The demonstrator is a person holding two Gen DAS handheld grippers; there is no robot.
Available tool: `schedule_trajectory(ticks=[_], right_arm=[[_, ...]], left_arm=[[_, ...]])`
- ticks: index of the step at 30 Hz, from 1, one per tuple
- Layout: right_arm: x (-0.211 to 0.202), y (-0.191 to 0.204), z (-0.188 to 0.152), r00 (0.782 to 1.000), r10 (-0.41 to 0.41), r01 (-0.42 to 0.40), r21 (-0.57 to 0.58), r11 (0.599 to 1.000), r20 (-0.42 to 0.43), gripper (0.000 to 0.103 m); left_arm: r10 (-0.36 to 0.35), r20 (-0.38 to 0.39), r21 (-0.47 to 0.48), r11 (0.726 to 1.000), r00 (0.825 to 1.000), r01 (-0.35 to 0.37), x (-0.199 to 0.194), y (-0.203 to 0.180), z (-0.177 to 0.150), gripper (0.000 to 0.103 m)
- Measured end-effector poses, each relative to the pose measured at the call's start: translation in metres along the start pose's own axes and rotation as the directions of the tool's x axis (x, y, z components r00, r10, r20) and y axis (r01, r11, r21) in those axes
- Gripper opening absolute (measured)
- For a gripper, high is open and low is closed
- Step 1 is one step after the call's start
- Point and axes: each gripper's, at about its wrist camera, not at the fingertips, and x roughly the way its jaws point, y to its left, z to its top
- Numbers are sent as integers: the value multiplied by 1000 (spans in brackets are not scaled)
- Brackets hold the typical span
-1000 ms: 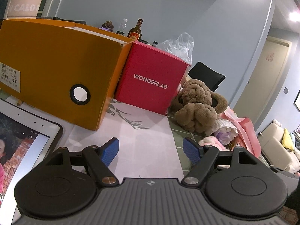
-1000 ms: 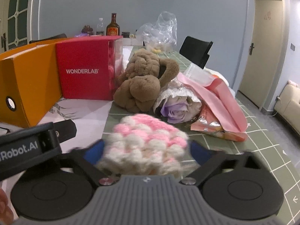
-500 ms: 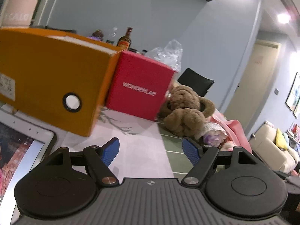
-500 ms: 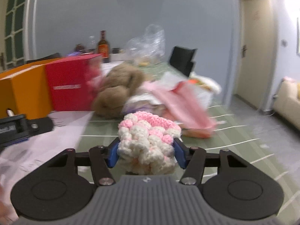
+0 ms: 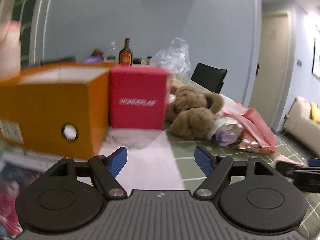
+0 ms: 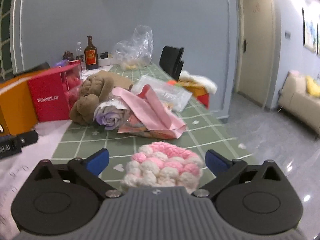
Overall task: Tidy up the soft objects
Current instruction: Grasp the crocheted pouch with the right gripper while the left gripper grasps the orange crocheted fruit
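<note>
A pink-and-white knitted piece (image 6: pixel 163 165) lies on the green checked tablecloth between the open jaws of my right gripper (image 6: pixel 157 161); the blue pads stand clear of it on both sides. My left gripper (image 5: pixel 161 160) is open and empty over the pale mat. A brown plush dog (image 5: pixel 193 114) (image 6: pixel 91 98) lies beside the red WONDERLAB box (image 5: pixel 138 98) (image 6: pixel 51 98). A purple fabric rose (image 6: pixel 110 117) and pink cloth (image 6: pixel 150 110) lie to its right.
An orange box (image 5: pixel 50 108) stands left of the red one. A bottle (image 6: pixel 91 55), a clear plastic bag (image 6: pixel 136 50) and a black chair (image 6: pixel 173 62) are at the far end. The table edge (image 6: pixel 230 140) is to the right, a sofa (image 6: pixel 300 100) beyond.
My right gripper has opened and let go of the knitted piece, which now rests on the tablecloth near the right edge. My left gripper has swung right, still open.
</note>
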Motion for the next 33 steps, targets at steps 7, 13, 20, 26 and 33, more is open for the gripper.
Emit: schedule_trajectory(ticks=[7,13,20,26,33], right_arm=[[13,-26,-7,1000,3,-2,81,997,-7,76],[3,-60,1,998,56,-61,158,986,37,62],[10,-101,42,996,-12,1,129,992,85,54],[43,-126,59,995,-29,5,248,969,93,52],[75,-125,50,998,-3,-18,325,945,65,51]], left_arm=[[-108,52,95,990,993,102,-17,-44,32,91],[-210,120,279,945,970,170,-6,-100,68,94],[-228,-28,458,862,973,215,74,-168,116,95],[-257,-242,473,811,936,345,155,-205,132,92],[-201,-420,404,832,885,381,247,-226,137,86]])
